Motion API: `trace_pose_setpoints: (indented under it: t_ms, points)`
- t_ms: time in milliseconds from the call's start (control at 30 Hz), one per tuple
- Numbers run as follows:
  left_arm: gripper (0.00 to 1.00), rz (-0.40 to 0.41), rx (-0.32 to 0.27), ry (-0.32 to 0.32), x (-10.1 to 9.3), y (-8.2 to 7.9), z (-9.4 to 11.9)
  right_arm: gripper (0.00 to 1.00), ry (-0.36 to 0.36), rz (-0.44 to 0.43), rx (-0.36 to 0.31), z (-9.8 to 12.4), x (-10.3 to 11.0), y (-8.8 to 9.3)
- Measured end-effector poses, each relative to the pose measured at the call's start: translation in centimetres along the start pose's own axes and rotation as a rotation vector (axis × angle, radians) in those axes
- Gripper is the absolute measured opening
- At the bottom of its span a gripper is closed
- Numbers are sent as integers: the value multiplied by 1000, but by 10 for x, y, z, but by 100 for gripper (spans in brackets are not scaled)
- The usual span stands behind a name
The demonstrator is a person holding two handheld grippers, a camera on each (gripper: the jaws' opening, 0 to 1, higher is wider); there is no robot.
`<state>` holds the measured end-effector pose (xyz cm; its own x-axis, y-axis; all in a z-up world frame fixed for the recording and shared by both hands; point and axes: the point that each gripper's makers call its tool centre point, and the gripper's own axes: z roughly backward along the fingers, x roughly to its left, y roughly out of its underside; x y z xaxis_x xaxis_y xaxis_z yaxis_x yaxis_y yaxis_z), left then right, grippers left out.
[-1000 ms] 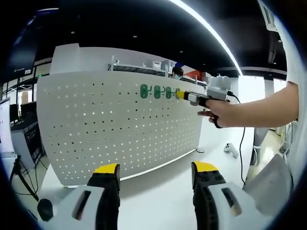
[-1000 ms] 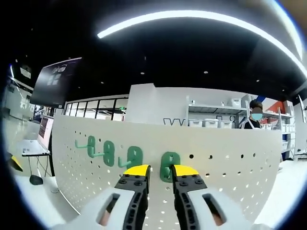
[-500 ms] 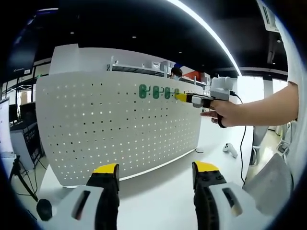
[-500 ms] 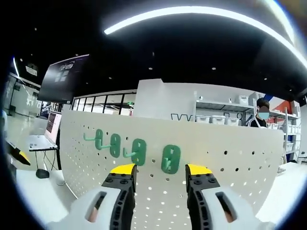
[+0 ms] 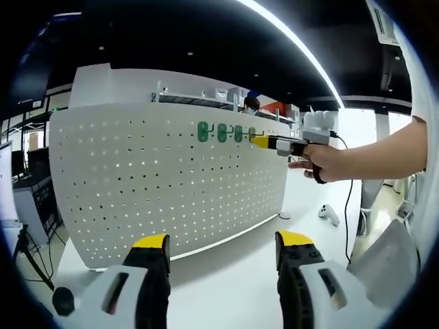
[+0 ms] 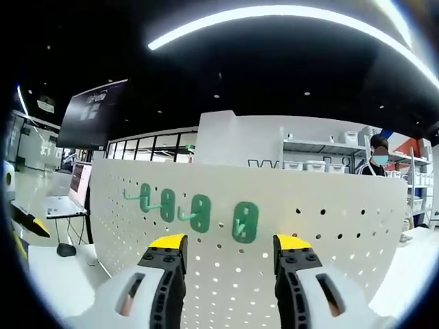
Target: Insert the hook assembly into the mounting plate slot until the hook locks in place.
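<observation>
— Four green plastic hook assemblies counted in the left gripper view, all in a row high on the white perforated metal mounting plate. Left gripper seen low over the white tabletop, yellow-tipped jaws spread wide, nothing between them, well apart from the plate.

— And the other tool in that same view?

— Right gripper spotted coming in from the right, held by a bare hand, yellow tips just beside the rightmost hook. Compared with a second ago, drawn back a little from the row.

— Now the right gripper view?

— Looked straight at the plate. Rightmost hook sat flush against the plate, between and above the two jaw tips, touched by neither. Right gripper stood open and empty. A second ago, jaws nearly closed around that hook; half a second ago, parted; now parted wider and pulled slightly away.

— Meaning for the task?

— Judged as a release after seating: hook left hanging on the plate by itself, so likely locked in the slot. Could not confirm the lock from these pictures; catch behind the plate hidden. Three other hooks seen further left on the same row, two with prongs sticking out. Remaining step probably just clearing away while keeping plate and hooks in sight.
</observation>
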<state>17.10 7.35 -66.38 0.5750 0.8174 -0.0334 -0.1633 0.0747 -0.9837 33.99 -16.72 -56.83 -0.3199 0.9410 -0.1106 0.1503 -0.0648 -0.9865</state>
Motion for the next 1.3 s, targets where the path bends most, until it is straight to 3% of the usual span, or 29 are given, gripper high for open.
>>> trace_pose_setpoints:
  t_ms: [467, 1300]
  points:
    - [65, -19, -5, -1, 3, -6, -10, 50, -37, 6, -2, 15, 6, 1]
    - [66, -30, -19, -10, 6, -8, -10, 53, -82, -5, 50, 75, 16, 28]
